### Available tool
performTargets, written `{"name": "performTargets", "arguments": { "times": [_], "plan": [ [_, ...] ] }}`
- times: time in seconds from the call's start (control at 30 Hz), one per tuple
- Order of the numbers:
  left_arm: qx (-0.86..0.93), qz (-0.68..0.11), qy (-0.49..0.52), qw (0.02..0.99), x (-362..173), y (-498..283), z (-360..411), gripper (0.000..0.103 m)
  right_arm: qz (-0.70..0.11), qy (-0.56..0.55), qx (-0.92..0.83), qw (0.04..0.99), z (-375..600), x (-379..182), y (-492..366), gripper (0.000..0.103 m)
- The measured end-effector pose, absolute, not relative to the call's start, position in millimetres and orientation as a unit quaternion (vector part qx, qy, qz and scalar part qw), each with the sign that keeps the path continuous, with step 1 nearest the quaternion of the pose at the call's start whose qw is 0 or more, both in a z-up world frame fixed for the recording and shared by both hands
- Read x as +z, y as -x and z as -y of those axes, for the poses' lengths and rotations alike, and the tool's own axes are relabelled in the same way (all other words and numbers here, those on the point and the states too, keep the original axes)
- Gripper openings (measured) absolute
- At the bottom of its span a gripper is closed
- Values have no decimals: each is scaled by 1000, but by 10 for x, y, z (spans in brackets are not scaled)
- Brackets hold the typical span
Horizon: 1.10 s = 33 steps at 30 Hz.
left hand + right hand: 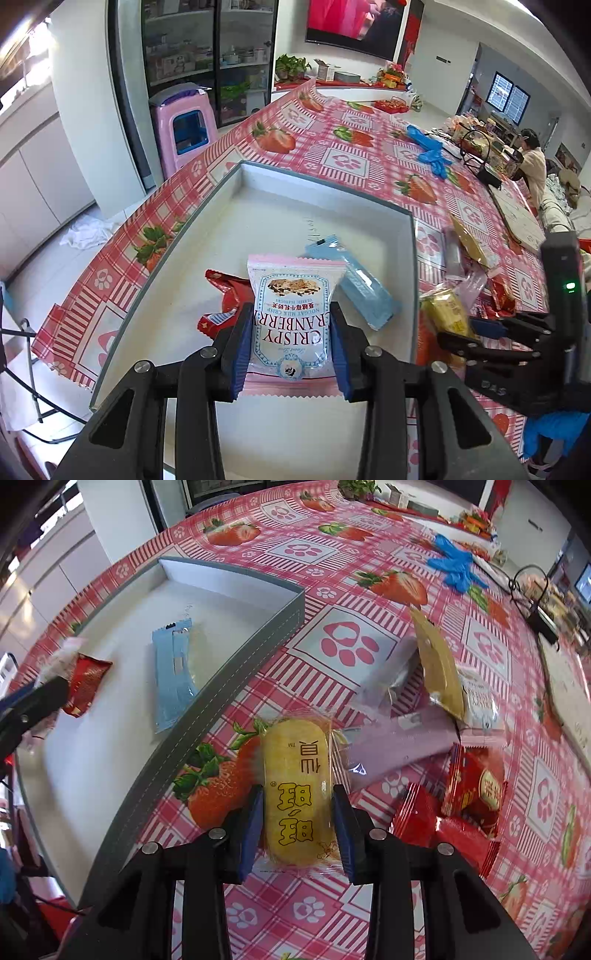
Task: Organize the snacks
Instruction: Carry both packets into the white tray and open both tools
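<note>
My left gripper (291, 332) is shut on a pink-and-white Crispy Cranberry packet (290, 295), held above the grey tray (413, 258). In the tray lie a red packet (225, 295) and a light blue packet (365, 291). My right gripper (298, 823) points down at the strawberry tablecloth just right of the tray rim (236, 672). Its blue pads press on both sides of a yellow cake packet (295, 768) that lies on the cloth. From the left wrist view the right gripper (476, 332) shows at the right, over that yellow packet (447, 314).
A heap of loose snacks lies right of the yellow packet: a gold packet (439, 672), a lilac one (402, 742), red ones (472, 786). Blue gloves (454, 565) lie farther back. A person (533, 162) sits at the table's far end. A pink stool (184, 129) stands beyond the table's left edge.
</note>
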<state>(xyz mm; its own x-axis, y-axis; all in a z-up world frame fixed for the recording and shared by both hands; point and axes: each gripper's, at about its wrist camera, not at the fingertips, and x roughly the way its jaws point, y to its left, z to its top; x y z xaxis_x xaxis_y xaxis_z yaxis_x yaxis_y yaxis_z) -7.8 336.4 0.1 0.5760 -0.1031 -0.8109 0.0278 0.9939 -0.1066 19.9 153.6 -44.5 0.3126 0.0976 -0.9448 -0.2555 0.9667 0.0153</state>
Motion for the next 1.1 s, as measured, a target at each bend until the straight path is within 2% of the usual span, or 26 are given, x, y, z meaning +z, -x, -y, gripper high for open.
{"name": "performTargets", "arguments": {
  "times": [0.2, 0.37, 0.93, 1.1],
  "plan": [
    [-24, -462, 47, 886, -28, -2, -3472, 42, -543, 34, 126, 829, -1410, -103, -198, 38],
    [-13, -460, 51, 886, -5, -52, -3549, 42, -517, 30, 173, 838, -1699, 165, -348, 38],
    [3, -476, 64, 877, -147, -200, -3760, 42, -536, 61, 231, 810, -2566, -3, -722, 38],
    [6, -476, 52, 878, -157, -214, -3716, 47, -546, 55, 232, 803, -2556, -60, -758, 38]
  ]
}}
